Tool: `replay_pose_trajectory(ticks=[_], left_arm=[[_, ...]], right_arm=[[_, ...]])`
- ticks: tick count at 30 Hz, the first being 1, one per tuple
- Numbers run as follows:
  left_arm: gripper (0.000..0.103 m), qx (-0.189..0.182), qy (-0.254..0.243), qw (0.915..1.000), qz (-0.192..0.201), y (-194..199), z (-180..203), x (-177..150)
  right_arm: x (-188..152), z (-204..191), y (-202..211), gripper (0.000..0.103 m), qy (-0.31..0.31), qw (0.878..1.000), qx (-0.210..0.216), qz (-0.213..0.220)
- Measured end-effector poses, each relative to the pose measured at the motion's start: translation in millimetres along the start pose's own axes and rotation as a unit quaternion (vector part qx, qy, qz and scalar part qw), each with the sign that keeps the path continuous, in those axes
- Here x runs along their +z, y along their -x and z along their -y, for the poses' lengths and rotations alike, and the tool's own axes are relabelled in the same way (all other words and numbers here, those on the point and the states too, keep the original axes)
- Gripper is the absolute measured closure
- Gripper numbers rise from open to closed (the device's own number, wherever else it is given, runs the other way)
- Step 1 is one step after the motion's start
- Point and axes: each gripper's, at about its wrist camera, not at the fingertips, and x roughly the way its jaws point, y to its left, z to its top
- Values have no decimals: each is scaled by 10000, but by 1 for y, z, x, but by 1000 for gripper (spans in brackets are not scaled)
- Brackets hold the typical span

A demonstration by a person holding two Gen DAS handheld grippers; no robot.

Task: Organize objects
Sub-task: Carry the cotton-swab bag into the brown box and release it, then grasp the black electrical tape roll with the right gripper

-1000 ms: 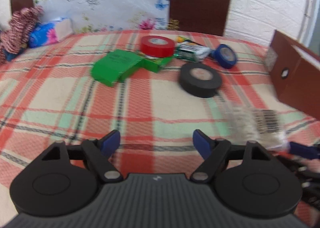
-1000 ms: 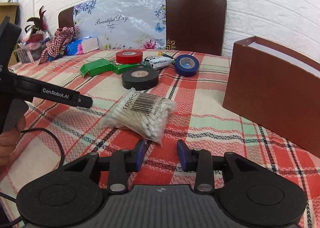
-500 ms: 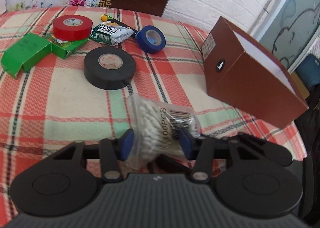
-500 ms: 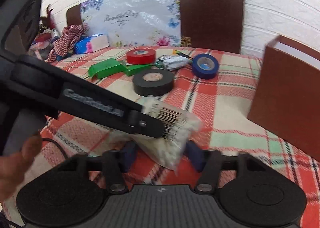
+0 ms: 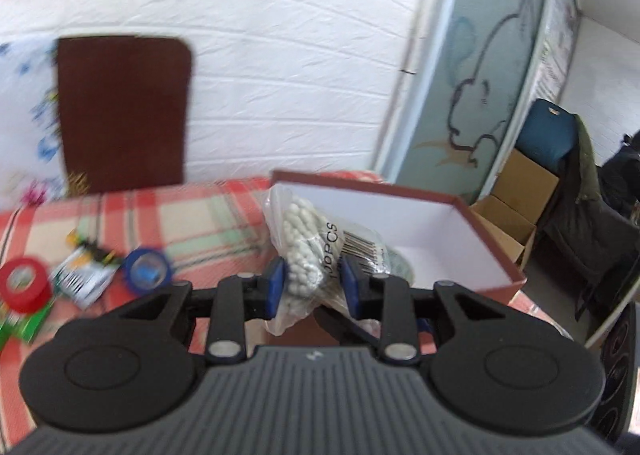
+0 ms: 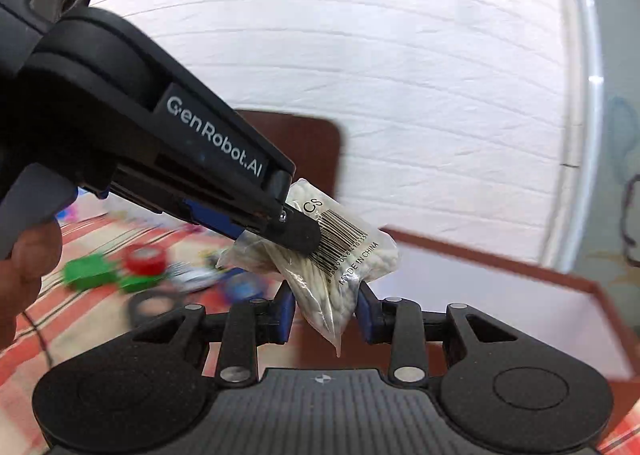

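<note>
Both claws, left claw point(image 5: 311, 284) and right claw point(image 6: 324, 310), have just been closing and now pinch one clear plastic bag of white cotton swabs point(image 5: 308, 251), lifted beside the open brown cardboard box point(image 5: 460, 251). Light, soft, slippery; grip the bunched middle.

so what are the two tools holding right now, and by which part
Both grip the bag of cotton swabs, lifted near the open brown box. The left tool pinches its barcode end; the right tool pinches its lower end.
</note>
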Motion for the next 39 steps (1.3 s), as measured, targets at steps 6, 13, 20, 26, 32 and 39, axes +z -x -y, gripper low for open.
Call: replay_pose_trajectory(ticks=[6, 13, 20, 26, 32, 39], left_arm=[[69, 92, -216, 9995, -187, -62, 23, 11], [64, 513, -433, 9967, -450, -86, 19, 1], [58, 288, -477, 9984, -89, -36, 24, -15], [57, 594, -65, 9982, -59, 14, -12, -54], [57, 1849, 522, 9786, -731, 29, -85, -106], [53, 3062, 743, 9450, -875, 51, -156, -141]], right_arm=[[0, 42, -35, 65, -133, 9988, -299, -355], [-6, 49, -41, 43, -272, 9983, -420, -304], [-18, 41, 7, 34, -675, 9960, -521, 264], [-37, 15, 33, 30, -599, 9976, -206, 285], [-45, -46, 12, 47, -88, 9967, 709, -387], [-49, -98, -20, 47, 364, 9835, 1415, -1066]])
